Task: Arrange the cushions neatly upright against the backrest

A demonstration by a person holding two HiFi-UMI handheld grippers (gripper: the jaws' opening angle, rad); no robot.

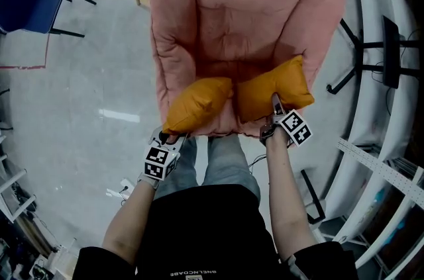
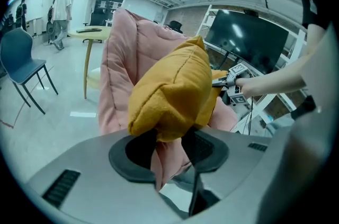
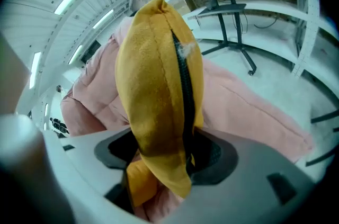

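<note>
Pink chair (image 1: 232, 14): a padded armchair seen from above in the head view. Its backrest is on the far side and its seat front is just ahead of the person's knees.
Left cushion (image 1: 199, 103): orange, lying tilted on the front-left part of the pink chair's seat. Its near corner reaches the seat's front edge, and it lies well apart from the backrest.
Right cushion (image 1: 265, 92): orange, on the front-right part of the pink chair's seat, just beside the left cushion. Their inner corners meet or nearly meet, and it too lies apart from the backrest.
Left gripper (image 1: 173, 134): at the front-left edge of the pink chair's seat. Its jaws are part-way closed and pinch the near corner of the left cushion (image 2: 172, 90) between the pads, with the pink chair (image 2: 124, 64) behind.
Right gripper (image 1: 274, 100): at the front-right edge of the pink chair's seat. Its jaws are part-way closed on the near edge of the right cushion (image 3: 156, 85), whose dark zipper seam runs down between the pads.
Blue chair (image 1: 30, 4): on the floor, well apart from the pink chair, to its far left.
</note>
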